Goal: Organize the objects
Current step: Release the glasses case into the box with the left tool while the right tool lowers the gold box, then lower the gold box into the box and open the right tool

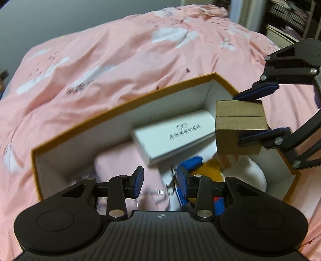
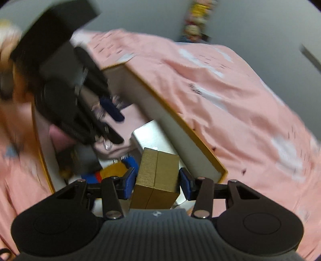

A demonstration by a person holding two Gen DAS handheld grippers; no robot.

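Setting: a bed under a pink duvet [image 1: 124,52] printed with white clouds, an open storage box [image 1: 124,100] with orange-brown walls and a white lining lying on top of it.

Right gripper [image 2: 156,180]: clamped on a small gold box [image 2: 158,172], one blue pad pressed to each of two opposite faces; in the left wrist view the same gripper [image 1: 254,118] holds the gold box [image 1: 238,126] above the right end of the storage box, over its rim.

Left gripper [image 1: 160,180]: fingers parted at a moderate width, nothing pinched between the blue pads, poised over the near side of the storage box; in the right wrist view it appears blurred [image 2: 112,124] reaching in from the upper left.

Inside the storage box: a white rectangular case [image 1: 172,134] with dark lettering on its lid lies tilted toward the far right corner; a pink folded item [image 1: 124,160] sits on the left; an orange, white and blue plush toy [image 1: 212,172] lies at the near right, below the gold box.

Near the left gripper: a small metal clip [image 1: 172,180] just beside the right pad, and a clear curved piece [image 1: 158,193] between the fingers, too blurred to identify.

Background: shelving [image 1: 289,18] with stacked items at the upper right of the left wrist view.
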